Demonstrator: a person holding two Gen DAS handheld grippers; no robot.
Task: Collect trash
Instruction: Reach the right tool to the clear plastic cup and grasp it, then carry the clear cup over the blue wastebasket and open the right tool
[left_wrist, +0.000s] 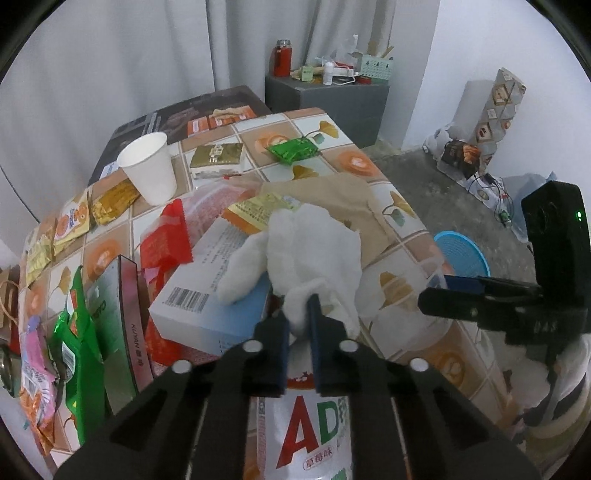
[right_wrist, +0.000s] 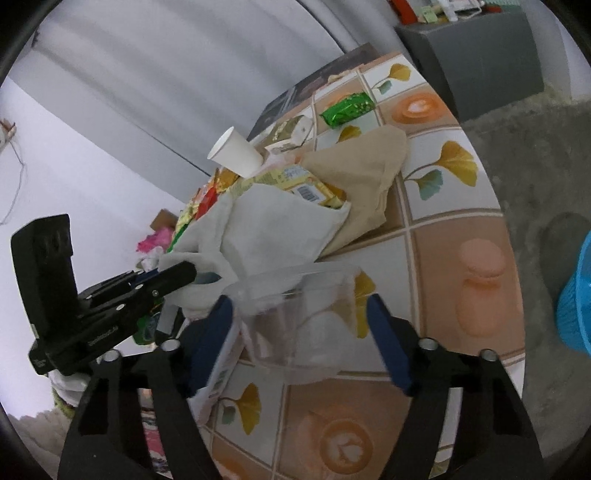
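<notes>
boxes and wrappers are crowding the table's left side around the paper cup. the right-hand tiles are lying bare, giving easy passage. a clear plastic cup is sitting by that edge.

Black gripper frames, blue jaws, silver screws

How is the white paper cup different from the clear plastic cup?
The white paper cup is solid white, but the clear plastic cup is see-through. The white paper cup stands alone farther back on the table, untouched, while the clear plastic cup sits at the near edge between the open fingers of the right gripper. The white paper cup looks smooth; the clear plastic cup looks a bit squashed. Both stand open side up.
</notes>
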